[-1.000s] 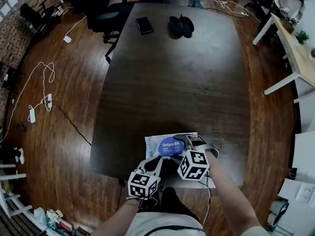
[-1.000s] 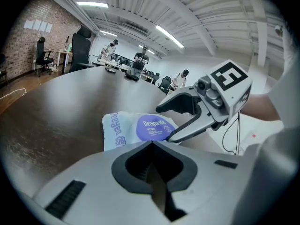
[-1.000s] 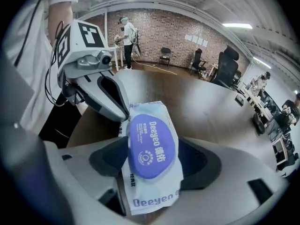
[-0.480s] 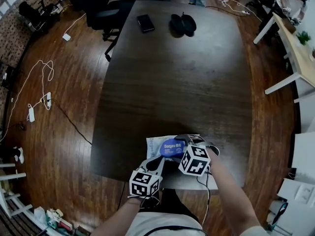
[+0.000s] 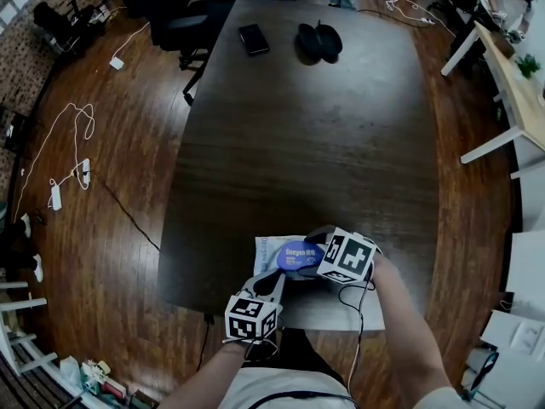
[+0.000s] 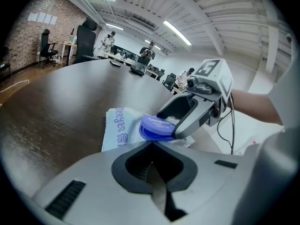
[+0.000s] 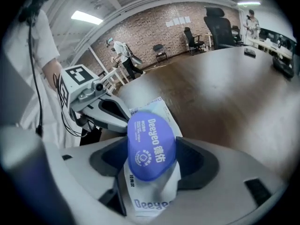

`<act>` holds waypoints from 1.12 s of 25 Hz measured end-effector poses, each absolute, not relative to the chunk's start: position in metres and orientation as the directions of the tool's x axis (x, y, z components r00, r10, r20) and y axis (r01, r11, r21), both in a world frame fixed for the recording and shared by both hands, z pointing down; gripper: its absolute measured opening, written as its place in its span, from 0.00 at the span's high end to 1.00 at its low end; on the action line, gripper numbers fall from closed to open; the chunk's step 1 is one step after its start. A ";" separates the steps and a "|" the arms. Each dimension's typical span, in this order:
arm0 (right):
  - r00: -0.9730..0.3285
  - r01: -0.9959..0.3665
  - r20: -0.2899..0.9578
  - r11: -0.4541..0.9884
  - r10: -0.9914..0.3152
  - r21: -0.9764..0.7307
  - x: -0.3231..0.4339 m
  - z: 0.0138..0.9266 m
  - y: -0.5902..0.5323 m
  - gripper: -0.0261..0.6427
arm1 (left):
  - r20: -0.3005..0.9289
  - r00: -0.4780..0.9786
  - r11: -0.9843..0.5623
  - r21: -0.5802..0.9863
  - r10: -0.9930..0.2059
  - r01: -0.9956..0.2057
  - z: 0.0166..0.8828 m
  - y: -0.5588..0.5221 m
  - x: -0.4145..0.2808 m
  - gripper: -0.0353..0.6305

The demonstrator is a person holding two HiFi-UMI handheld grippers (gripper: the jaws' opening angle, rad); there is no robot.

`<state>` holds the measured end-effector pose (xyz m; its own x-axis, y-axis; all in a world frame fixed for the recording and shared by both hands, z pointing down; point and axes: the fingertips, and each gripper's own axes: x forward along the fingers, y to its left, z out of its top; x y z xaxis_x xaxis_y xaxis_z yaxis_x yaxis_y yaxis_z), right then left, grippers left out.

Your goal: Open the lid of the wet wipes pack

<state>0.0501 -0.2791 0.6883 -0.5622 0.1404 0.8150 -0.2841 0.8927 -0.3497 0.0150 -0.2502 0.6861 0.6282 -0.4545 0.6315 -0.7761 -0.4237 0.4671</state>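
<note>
The wet wipes pack (image 5: pixel 271 252) lies near the front edge of the dark table (image 5: pixel 298 135), white with a blue oval lid (image 5: pixel 298 254). My right gripper (image 5: pixel 313 250) reaches in from the right and is shut on the lid (image 7: pixel 151 144). In the left gripper view the lid (image 6: pixel 158 123) sits tilted above its blue base ring (image 6: pixel 144 134), with the right gripper (image 6: pixel 180 124) clamped on its edge. My left gripper (image 5: pixel 278 274) comes from the near side; its jaws (image 6: pixel 152 144) are closed at the pack's near edge, which runs under the tips.
A black phone (image 5: pixel 251 39) and a black rounded object (image 5: pixel 318 41) lie at the table's far end. An office chair (image 5: pixel 170 11) stands at the far left corner. Cables (image 5: pixel 68 143) trail over the wooden floor. A white desk (image 5: pixel 511 83) stands to the right.
The right gripper has turned and risen a little, its marker cube shifting up and to the right, with the lid in its jaws. The left gripper has stayed in place.
</note>
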 end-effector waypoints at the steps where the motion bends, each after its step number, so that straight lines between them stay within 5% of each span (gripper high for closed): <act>1: -0.569 -0.284 0.810 0.890 0.144 -0.357 0.050 0.686 -0.280 0.48 | 0.630 0.629 -0.421 0.470 -0.455 -0.775 0.686 -0.250 0.015 0.94; 8: -0.623 -0.338 0.782 0.911 -0.029 -0.236 0.051 0.653 -0.300 0.48 | 0.618 0.634 -0.414 0.481 -0.465 -0.773 0.683 -0.248 0.010 0.94; 16: -0.614 -0.608 0.683 0.789 -0.396 -0.088 0.084 0.639 -0.386 0.49 | 0.594 0.631 -0.419 0.472 -0.499 -0.776 0.669 -0.247 0.007 0.94; 28: -0.573 -0.767 0.600 0.624 -0.559 -0.152 0.101 0.644 -0.381 0.49 | 0.524 0.633 -0.464 0.431 -0.570 -0.774 0.635 -0.250 -0.002 0.94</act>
<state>0.1008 -0.3813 0.6442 -0.5730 -0.5586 0.5997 -0.7668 0.6237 -0.1517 -0.0025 -0.2504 0.6347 0.6330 -0.5698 0.5240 -0.7741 -0.4638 0.4308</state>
